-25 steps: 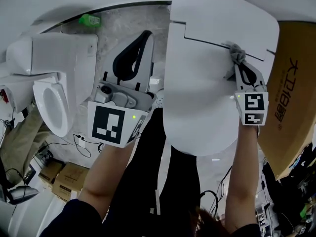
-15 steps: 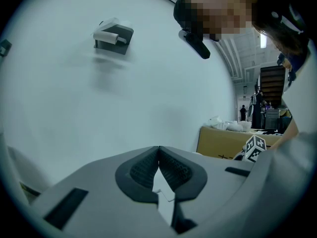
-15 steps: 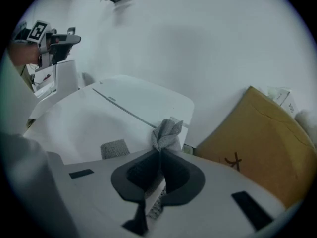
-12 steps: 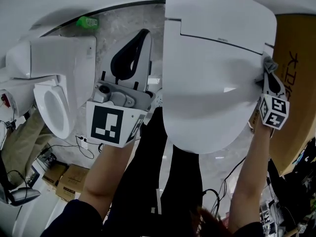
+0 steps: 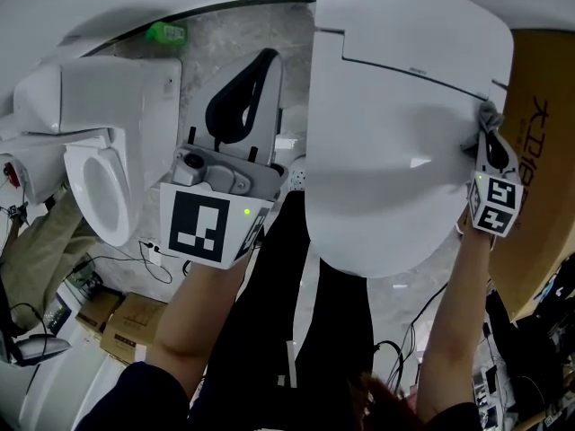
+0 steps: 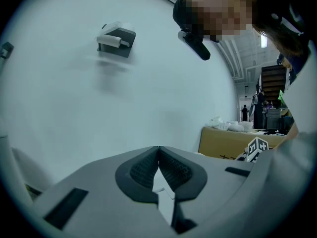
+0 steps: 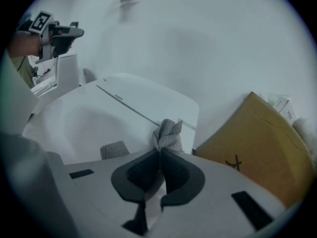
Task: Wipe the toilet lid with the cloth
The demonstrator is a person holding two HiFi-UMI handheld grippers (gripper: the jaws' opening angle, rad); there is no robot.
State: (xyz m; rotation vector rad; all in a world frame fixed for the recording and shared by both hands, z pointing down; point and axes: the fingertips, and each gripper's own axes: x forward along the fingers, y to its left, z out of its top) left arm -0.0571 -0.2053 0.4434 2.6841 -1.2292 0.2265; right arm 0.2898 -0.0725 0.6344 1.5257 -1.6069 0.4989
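A white toilet lid (image 5: 386,124) lies closed, filling the head view's upper middle; it shows again as the lid (image 7: 89,128) in the right gripper view. My right gripper (image 5: 486,120) sits at the lid's right edge, shut on a grey cloth (image 7: 167,134) that bunches out past its fingertips. The cloth (image 5: 486,114) touches the lid's rim in the head view. My left gripper (image 5: 254,73) hangs to the left of the lid, above the floor, shut with nothing in it. The left gripper (image 6: 158,155) faces a bare white wall in its own view.
A second white toilet (image 5: 103,151) stands at the left. A brown cardboard box (image 5: 539,178) stands against the lid's right side. Small boxes (image 5: 126,321) and cables lie on the floor at lower left. A green object (image 5: 166,33) lies by the wall.
My right gripper has carried the cloth from the lid's upper middle across to its right edge. The left gripper has stayed where it was.
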